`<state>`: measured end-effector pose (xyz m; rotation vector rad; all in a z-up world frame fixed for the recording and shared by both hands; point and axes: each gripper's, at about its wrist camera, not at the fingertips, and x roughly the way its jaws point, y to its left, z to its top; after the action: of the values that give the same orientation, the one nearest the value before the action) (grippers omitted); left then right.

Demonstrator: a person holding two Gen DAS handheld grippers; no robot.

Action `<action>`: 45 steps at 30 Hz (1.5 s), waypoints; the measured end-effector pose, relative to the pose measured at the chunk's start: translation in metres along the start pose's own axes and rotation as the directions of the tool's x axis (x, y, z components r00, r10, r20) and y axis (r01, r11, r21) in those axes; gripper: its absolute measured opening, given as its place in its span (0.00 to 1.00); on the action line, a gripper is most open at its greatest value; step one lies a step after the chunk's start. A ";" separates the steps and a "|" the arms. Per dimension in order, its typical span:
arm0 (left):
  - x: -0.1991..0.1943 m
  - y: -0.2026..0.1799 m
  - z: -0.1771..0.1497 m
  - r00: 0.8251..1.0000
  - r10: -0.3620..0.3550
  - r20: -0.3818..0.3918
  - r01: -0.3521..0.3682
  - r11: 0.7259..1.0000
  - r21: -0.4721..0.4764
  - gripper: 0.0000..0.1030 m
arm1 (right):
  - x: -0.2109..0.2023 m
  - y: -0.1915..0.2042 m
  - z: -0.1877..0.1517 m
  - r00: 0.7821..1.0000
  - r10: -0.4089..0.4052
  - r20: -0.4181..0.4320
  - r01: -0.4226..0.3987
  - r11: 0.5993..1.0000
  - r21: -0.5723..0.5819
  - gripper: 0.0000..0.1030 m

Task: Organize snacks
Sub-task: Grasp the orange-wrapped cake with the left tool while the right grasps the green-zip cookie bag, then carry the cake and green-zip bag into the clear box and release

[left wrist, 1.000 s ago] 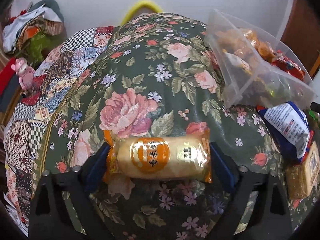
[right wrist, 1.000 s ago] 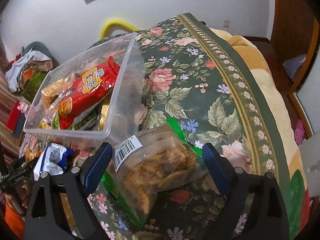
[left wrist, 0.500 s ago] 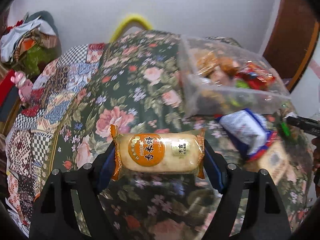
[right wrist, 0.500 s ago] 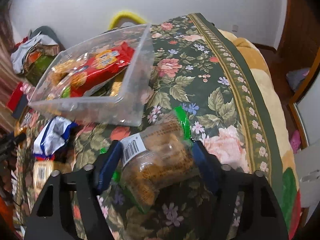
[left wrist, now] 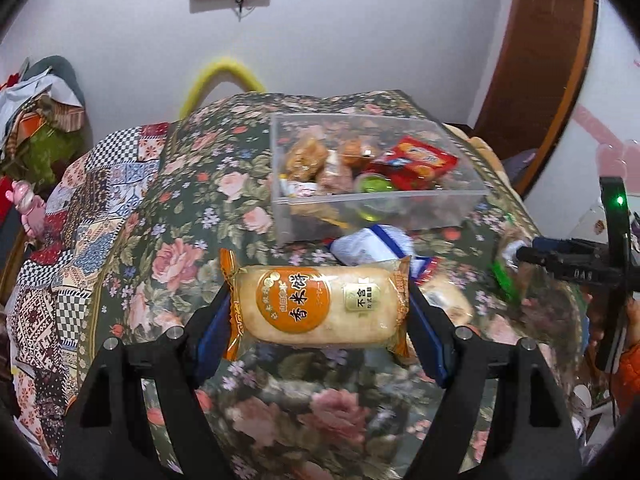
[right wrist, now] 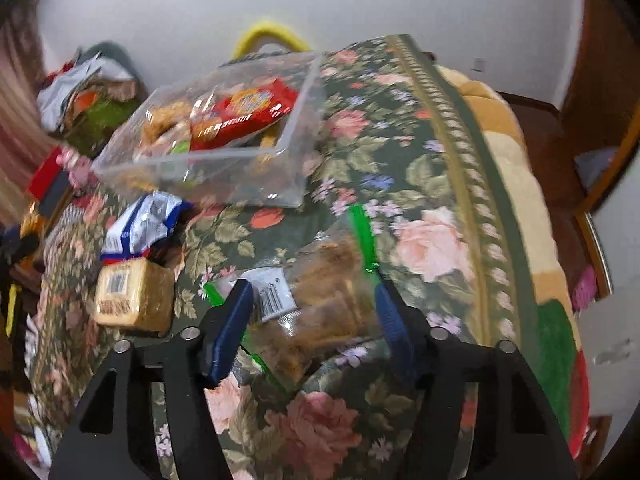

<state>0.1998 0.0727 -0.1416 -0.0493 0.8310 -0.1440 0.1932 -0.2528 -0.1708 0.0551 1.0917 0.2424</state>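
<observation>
My left gripper (left wrist: 320,320) is shut on an orange-ended rice cracker pack (left wrist: 316,304), held above the floral bedspread. A clear plastic bin (left wrist: 376,208) with several snacks, among them a red cracker bag (left wrist: 412,158), stands beyond it. My right gripper (right wrist: 316,312) is shut on a clear bag of brown snacks with green trim (right wrist: 328,280), held above the spread. The bin (right wrist: 248,176) lies up and left of it in the right wrist view. A blue-white pack (right wrist: 140,228) and a tan cracker block (right wrist: 132,300) lie on the spread at left.
The right gripper's black body (left wrist: 580,268) shows at the right edge of the left wrist view. A patchwork quilt (left wrist: 80,220) covers the bed's left side. A heap of clothes (left wrist: 36,120) sits at far left. The bed's right edge (right wrist: 520,200) drops to a wooden floor.
Both grippers have risen and pulled back from the spread with their packs. The bin now lies farther ahead in both views. The right wrist view is blurred by motion.
</observation>
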 end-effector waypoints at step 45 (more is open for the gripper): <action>-0.011 -0.014 0.013 0.999 -0.008 0.038 0.009 1.000 -0.017 0.76 | -0.017 0.024 0.048 0.996 0.053 0.072 -0.051 0.998 -0.037 0.52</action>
<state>0.2007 0.0598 -0.1231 -0.0712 0.7947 -0.1439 0.2241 -0.2298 -0.1305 0.0602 1.0142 0.3044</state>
